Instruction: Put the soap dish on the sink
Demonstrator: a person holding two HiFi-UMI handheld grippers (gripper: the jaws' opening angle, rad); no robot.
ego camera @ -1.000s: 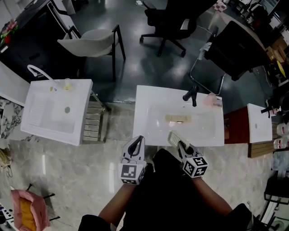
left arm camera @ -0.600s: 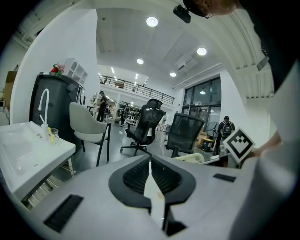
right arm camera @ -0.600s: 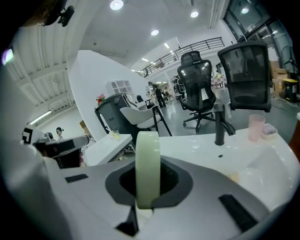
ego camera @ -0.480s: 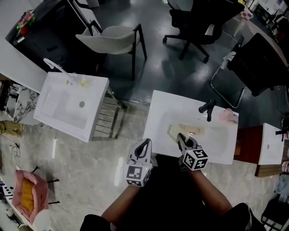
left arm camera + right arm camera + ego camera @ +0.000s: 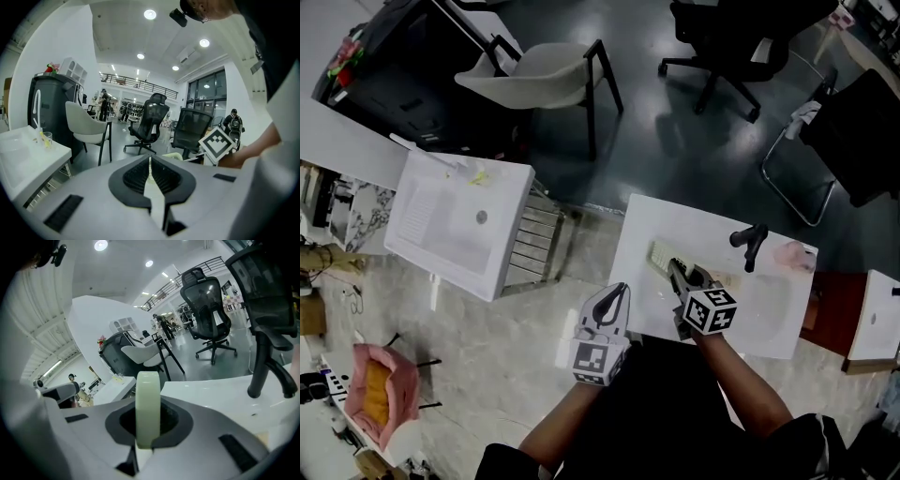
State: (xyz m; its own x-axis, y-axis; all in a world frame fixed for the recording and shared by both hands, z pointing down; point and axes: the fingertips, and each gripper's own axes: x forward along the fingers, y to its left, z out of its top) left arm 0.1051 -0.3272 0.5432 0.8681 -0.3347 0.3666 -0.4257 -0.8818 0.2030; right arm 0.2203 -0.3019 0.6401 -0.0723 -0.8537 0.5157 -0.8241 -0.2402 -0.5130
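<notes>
here, nearest the person, the left gripper [image 5: 617, 292] hangs just off the sink's front edge, its ribbed pads pressed together on nothing. beside it the right gripper [image 5: 674, 268] is clamped on the soap dish [image 5: 660, 255], pinching it so that it stands edge-on between the pads, over the left side of the white sink [image 5: 649, 217]; whether it touches yet i cannot tell. the dish looks like pale green plastic, slatted and round-ended: probably light, stiff and a little slick, so a grip across its thin rim suits it. further back a black faucet [image 5: 748, 244] rises from the smooth, glossy deck.
</notes>
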